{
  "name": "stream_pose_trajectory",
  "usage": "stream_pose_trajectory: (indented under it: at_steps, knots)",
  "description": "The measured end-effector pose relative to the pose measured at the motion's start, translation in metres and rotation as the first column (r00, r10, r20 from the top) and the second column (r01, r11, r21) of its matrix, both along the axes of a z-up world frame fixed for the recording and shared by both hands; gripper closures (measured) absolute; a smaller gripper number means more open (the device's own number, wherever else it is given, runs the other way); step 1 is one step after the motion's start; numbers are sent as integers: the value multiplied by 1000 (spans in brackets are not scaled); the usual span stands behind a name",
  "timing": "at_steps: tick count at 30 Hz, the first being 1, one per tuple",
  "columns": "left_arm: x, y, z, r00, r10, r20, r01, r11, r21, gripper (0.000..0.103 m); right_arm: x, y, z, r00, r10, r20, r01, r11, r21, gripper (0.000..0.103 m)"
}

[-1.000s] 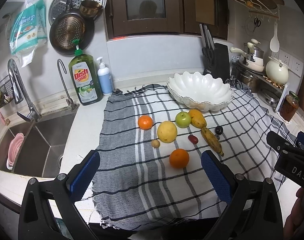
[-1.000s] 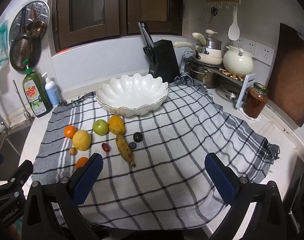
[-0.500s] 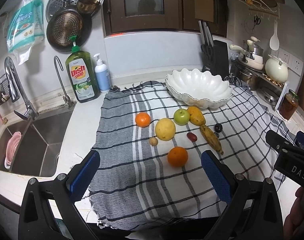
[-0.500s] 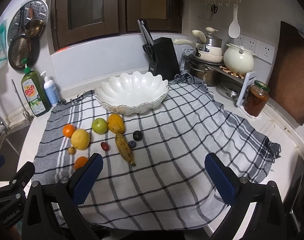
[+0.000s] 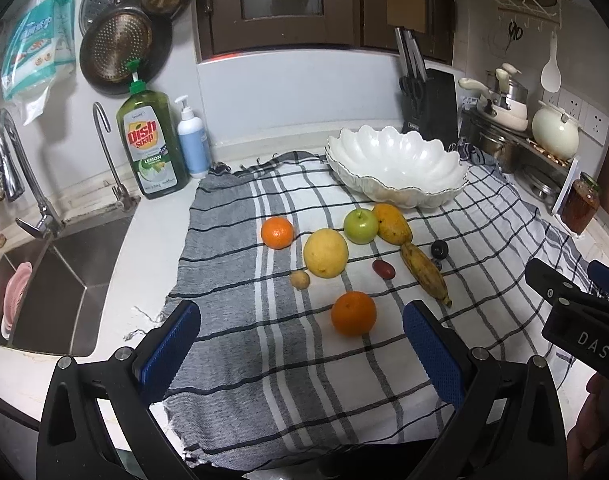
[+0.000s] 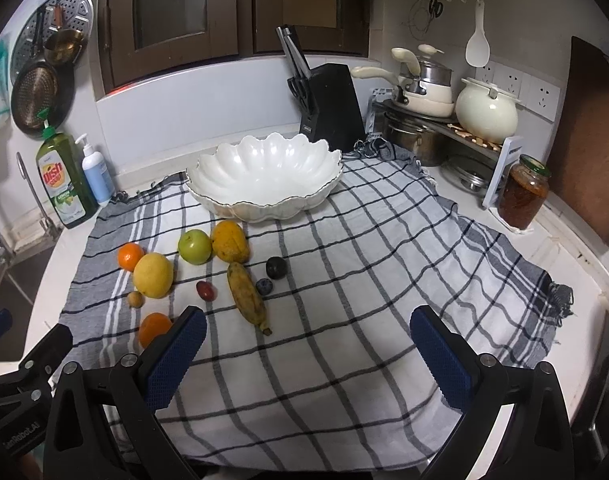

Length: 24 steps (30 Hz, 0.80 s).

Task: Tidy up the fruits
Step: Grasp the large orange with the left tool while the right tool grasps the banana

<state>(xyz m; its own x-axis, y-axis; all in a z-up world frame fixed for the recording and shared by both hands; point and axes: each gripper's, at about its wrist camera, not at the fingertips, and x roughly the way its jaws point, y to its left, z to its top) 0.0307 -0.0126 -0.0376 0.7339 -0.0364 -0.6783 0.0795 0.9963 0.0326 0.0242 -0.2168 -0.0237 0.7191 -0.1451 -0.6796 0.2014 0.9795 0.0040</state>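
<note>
Fruits lie on a checked cloth (image 5: 288,360) in front of an empty white scalloped bowl (image 5: 396,164) (image 6: 264,172). They are a near orange (image 5: 353,313), a yellow citrus (image 5: 325,253), a small orange (image 5: 277,232), a green apple (image 5: 360,226), a mango (image 5: 392,224), a banana (image 5: 424,274), a red date (image 5: 383,268), a dark plum (image 6: 276,267), a blueberry (image 6: 264,286) and a small brown fruit (image 5: 300,279). My left gripper (image 5: 300,350) is open, just short of the near orange. My right gripper (image 6: 310,354) is open over bare cloth, right of the fruit.
A sink (image 5: 44,280) with taps lies left. A dish soap bottle (image 5: 152,144) and a pump bottle (image 5: 192,144) stand behind the cloth. A knife block (image 6: 328,104), pots on a rack (image 6: 444,100) and a jar (image 6: 522,192) stand at the back right.
Both grippers have drifted slightly forward toward the fruit and bowl. The jaws stay open and the fruits have not moved.
</note>
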Motion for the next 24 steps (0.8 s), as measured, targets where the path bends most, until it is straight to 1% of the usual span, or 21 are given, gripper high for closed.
stream_pose_trajectory:
  at_steps: [7,12,18,21,24]
  knots:
    - [20,-8,-16,999,-27,-33,26,1000,-17,0,20,-5,-18,1000,8,-25,-8,1000,7,0]
    - [36,-15,-35,995,-57,-78,54,998,-31,0,31,-10,-35,999,1,-49,0,1000,6,0]
    - [55,-22,-57,992,-65,-112,61,998,-33,3,43,-13,-54,997,17,-77,-15,1000,19,0]
    - [62,-25,-66,991,-63,-118,61,998,-21,5,47,-13,-60,997,22,-79,-20,1000,23,0]
    - [69,-26,-75,990,-62,-130,60,998,-13,9,51,-10,-66,996,22,-81,-21,1000,8,0]
